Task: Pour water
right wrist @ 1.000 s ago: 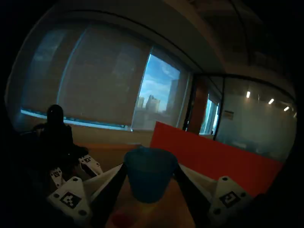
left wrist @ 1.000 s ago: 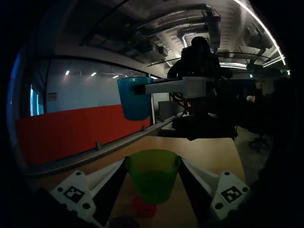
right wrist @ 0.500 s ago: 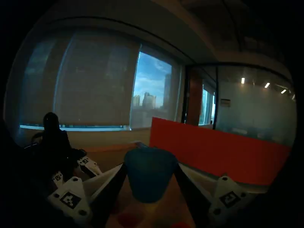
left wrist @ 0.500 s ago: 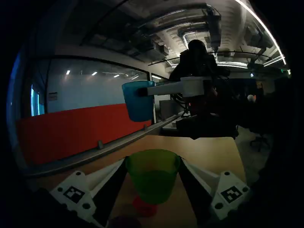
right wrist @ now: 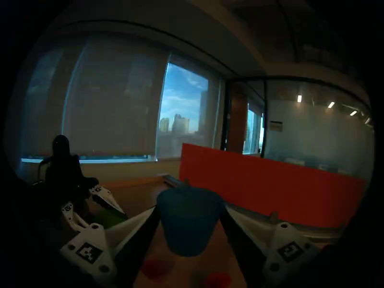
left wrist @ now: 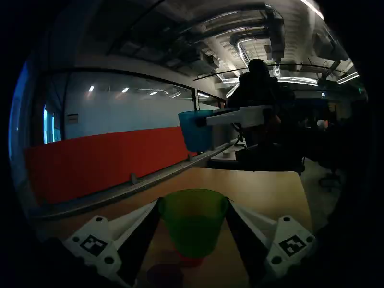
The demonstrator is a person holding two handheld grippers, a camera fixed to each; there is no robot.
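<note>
The left gripper (left wrist: pixel 193 213) pinches a green cup (left wrist: pixel 193 233) between both fingers, over the near part of the wooden table (left wrist: pixel 269 187). The right gripper (right wrist: pixel 190 216) pinches a blue cup (right wrist: pixel 189 233), raised near the table's far edge.

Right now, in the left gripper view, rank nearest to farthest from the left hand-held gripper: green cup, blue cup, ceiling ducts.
1. Green translucent plastic cup, in its grip, bottom centre.
2. Blue plastic cup, ahead, held high.
3. Grey metal ceiling ducts, overhead.
</note>
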